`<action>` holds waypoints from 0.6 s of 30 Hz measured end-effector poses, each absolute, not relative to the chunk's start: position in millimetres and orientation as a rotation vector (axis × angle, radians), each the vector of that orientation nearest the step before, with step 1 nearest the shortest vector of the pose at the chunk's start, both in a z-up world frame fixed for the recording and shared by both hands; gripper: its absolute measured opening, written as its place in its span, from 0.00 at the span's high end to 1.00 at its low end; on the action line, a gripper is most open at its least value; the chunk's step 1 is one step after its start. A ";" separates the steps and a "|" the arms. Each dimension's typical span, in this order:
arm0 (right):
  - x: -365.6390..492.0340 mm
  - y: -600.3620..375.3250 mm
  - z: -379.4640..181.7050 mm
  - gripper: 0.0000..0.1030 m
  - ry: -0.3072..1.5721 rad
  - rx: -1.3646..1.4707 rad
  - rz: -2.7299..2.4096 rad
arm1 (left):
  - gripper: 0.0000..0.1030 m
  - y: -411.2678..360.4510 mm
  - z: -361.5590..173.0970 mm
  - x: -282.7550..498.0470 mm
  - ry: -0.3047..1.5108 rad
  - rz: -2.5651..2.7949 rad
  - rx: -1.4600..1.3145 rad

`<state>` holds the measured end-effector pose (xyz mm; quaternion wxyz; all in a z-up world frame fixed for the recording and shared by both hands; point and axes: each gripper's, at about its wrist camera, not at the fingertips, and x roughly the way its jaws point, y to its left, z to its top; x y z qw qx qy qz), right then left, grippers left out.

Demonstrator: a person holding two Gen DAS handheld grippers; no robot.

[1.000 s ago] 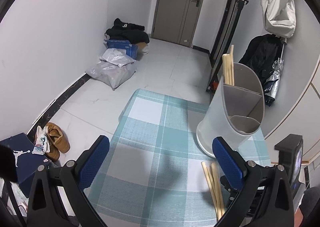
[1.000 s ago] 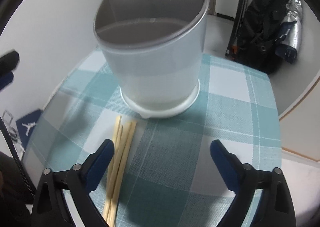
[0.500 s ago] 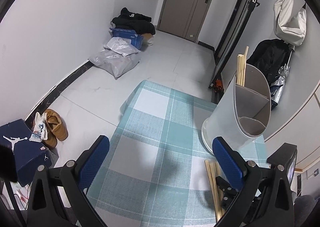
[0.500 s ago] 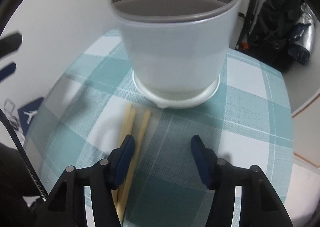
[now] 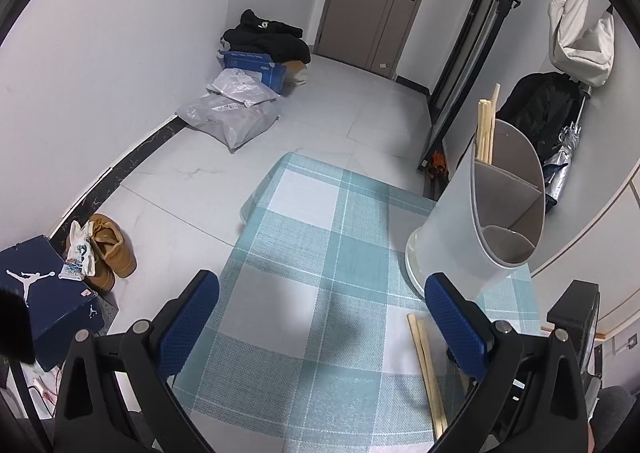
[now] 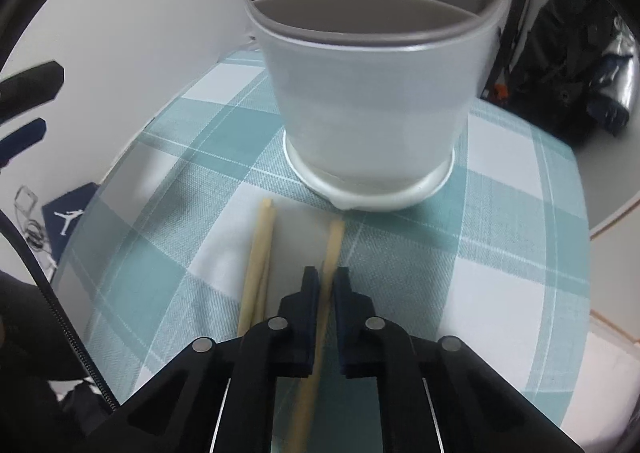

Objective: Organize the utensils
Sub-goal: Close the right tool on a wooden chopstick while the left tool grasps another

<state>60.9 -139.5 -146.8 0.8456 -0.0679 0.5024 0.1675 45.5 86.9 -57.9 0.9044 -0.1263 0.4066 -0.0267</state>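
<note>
A white utensil holder (image 6: pixel 368 101) with grey divided compartments stands on the teal plaid tablecloth (image 6: pixel 520 237). In the left wrist view the holder (image 5: pixel 476 221) holds several wooden chopsticks (image 5: pixel 486 129) in its far compartment. My right gripper (image 6: pixel 325 279) is shut on one wooden chopstick (image 6: pixel 333 241), its tip pointing at the holder's base. Two more chopsticks (image 6: pixel 258 257) lie on the cloth just left of it; they also show in the left wrist view (image 5: pixel 426 365). My left gripper (image 5: pixel 320 317) is open and empty above the cloth, left of the holder.
The table's left edge (image 5: pixel 244 209) drops to a tiled floor with plastic bags (image 5: pixel 232 117), brown shoes (image 5: pixel 108 253) and a blue shoebox (image 5: pixel 36 293). A black bag (image 6: pixel 572 65) lies beyond the table's far right edge.
My right gripper moved forward and closed on one chopstick, shifting it right, away from the other two. The left gripper drew back slightly and stayed open.
</note>
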 end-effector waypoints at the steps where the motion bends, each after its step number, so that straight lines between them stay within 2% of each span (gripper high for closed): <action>1: 59.6 -141.6 -146.2 0.94 1.063 -0.149 0.354 | 0.02 86.4 -57.9 45.5 0.841 -0.057 -0.259; 11: 47.5 -156.1 -144.2 0.94 1.103 -0.210 0.379 | 0.02 87.6 -62.0 46.3 0.882 -0.069 -0.278; 18: 58.7 -147.7 -149.6 0.87 1.098 -0.202 0.369 | 0.02 86.3 -80.6 50.9 0.981 -0.096 -0.294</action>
